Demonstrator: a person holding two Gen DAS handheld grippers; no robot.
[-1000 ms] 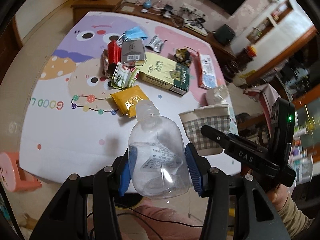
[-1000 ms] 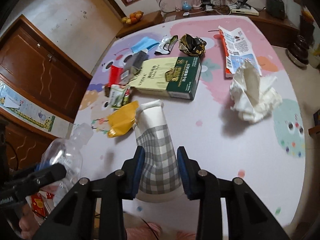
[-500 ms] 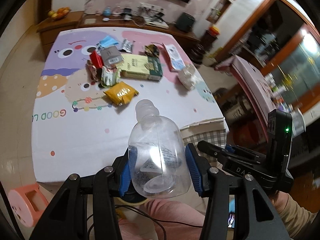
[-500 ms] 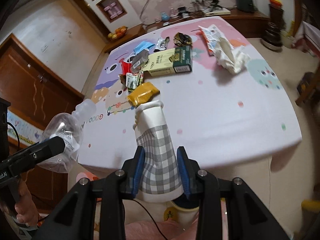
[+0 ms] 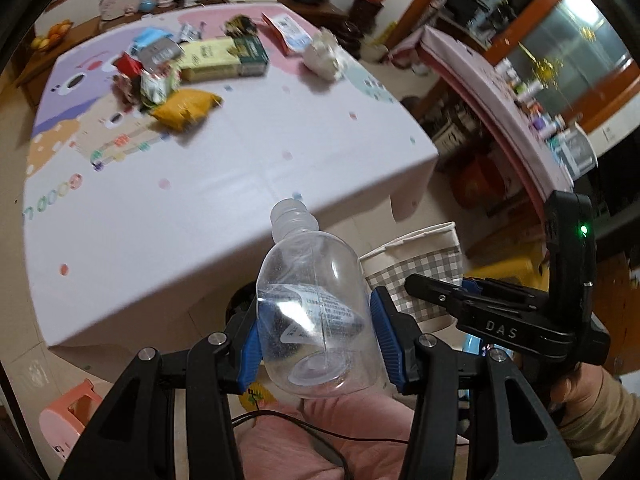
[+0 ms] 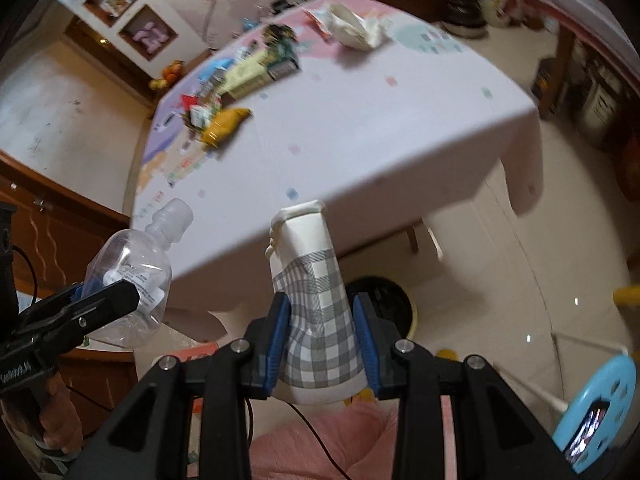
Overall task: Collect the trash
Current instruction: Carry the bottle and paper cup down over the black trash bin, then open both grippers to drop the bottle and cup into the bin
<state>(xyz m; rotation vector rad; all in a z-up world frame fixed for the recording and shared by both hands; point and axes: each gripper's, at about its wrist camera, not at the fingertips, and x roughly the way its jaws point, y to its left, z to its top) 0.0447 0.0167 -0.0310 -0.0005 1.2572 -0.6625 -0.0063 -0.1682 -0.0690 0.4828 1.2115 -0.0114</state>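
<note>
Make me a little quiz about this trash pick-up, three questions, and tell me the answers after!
1. True or false: the left tool is squeezing a clear plastic bottle.
2. What does the right tool hold? A) a yellow snack bag B) a checked paper cup C) a tissue
3. Fill in: the yellow snack bag lies on the ______.

Key:
1. True. Both blue pads press its sides.
2. B. The checked paper cup sits pinched between the pads.
3. Table, beside the other wrappers.
</note>
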